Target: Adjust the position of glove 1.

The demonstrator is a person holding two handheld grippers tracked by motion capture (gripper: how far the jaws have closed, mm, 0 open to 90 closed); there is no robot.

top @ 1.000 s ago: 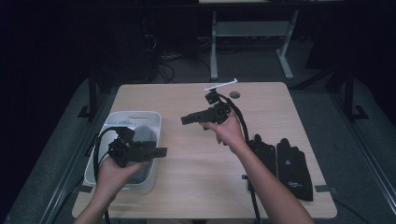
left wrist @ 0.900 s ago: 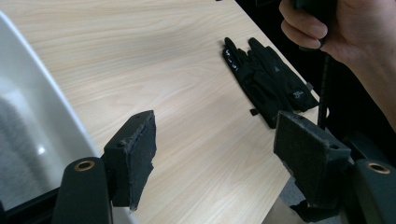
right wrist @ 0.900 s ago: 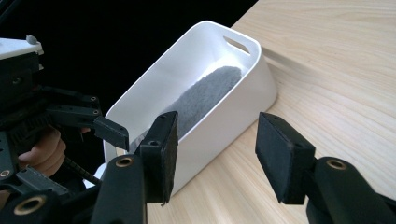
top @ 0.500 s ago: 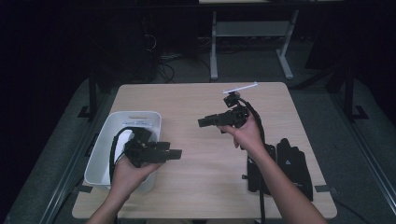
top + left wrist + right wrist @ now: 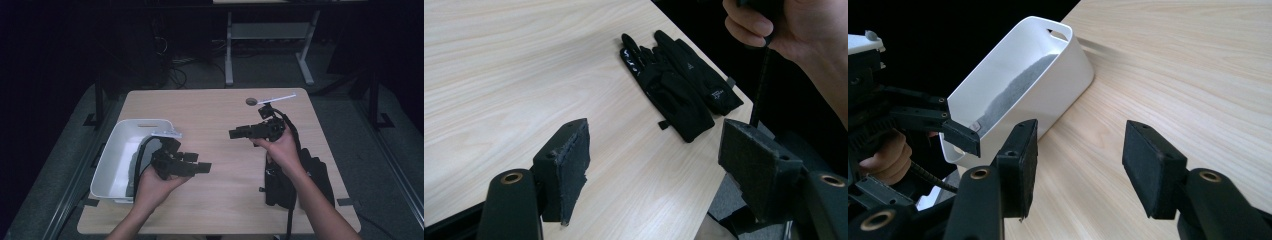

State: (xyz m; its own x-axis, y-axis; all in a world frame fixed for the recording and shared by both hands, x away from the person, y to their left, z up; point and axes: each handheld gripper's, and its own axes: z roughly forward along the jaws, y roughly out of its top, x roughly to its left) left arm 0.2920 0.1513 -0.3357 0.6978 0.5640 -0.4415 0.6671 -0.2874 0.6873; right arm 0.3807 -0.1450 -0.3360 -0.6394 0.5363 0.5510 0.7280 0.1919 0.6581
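Observation:
A pair of black gloves (image 5: pixel 679 85) lies flat near the table's right edge; in the high view the gloves (image 5: pixel 315 172) are partly hidden under the right forearm. My left gripper (image 5: pixel 202 167) hovers over the table beside the white bin (image 5: pixel 112 160) and points right, toward the gloves. Its jaws (image 5: pixel 654 145) stand open with nothing between them. My right gripper (image 5: pixel 234 133) is held over the table's middle and points left, toward the bin (image 5: pixel 1018 85). It is open too (image 5: pixel 1080 150), with only bare table behind the gap.
The light wooden table (image 5: pixel 210 107) has a small dark round spot (image 5: pixel 251 101) near its far edge. The bin stands at the table's left edge. Dark floor, cables and a white stand (image 5: pixel 230 55) lie beyond the table.
Both hands have shifted to the right in the high view. The left gripper has come off the bin onto open table; the right gripper has moved toward the table's right half. The jaws have kept their opening.

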